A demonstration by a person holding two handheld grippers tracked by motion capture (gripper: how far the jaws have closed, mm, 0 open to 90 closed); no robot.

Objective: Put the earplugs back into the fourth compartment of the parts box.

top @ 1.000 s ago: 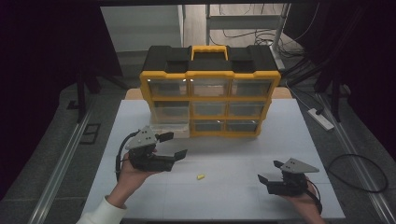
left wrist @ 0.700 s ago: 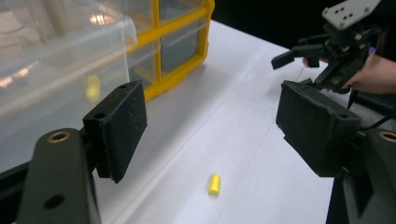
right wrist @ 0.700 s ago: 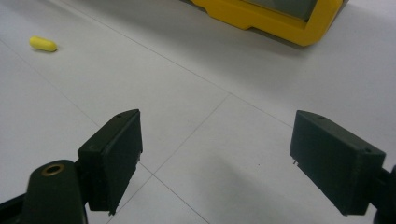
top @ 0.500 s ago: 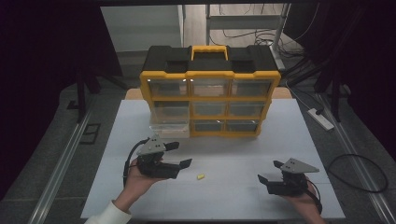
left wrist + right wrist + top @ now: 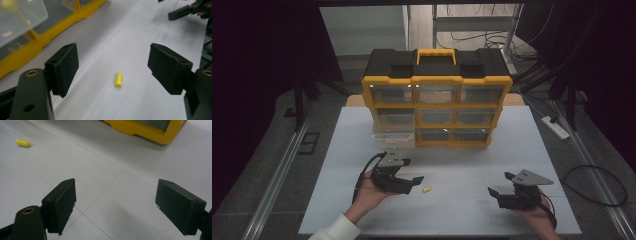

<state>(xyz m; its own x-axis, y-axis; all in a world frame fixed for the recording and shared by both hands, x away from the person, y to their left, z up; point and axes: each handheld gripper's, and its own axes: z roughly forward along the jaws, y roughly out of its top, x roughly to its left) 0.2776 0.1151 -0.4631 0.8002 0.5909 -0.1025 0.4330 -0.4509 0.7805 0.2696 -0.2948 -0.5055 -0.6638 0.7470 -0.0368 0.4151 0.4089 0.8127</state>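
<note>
While the left gripper [image 5: 417, 180] hovers low at the lower left of the high view, its jaws stand wide apart with nothing between the pads, and the small yellow capsule [image 5: 427, 189] lies on the white table [image 5: 462, 165] just right of the jaw tips, not touched. As I judge it, the risk is a bad pinch: the capsule is small, rounded and lies loose, so one pad meeting it first could roll or flick it away, and jaws that close too high would shut on air.

At the lower right of the high view, the right gripper [image 5: 494, 192] rests well apart from the capsule, released and empty.

From the left gripper view, the capsule [image 5: 118, 79] sits in the middle of the frame between the two black pads and ahead of them, lying nearly along the gripper's line; the high view cannot show that alignment. In the right gripper view it [image 5: 23, 143] is a speck at the upper left.

Farthest, at upper centre of the high view, stands the yellow drawer cabinet [image 5: 437, 107] with one clear drawer [image 5: 393, 135] at its lower left pulled out; the left gripper view shows that drawer's [image 5: 20, 20] clear wall at upper left.
</note>
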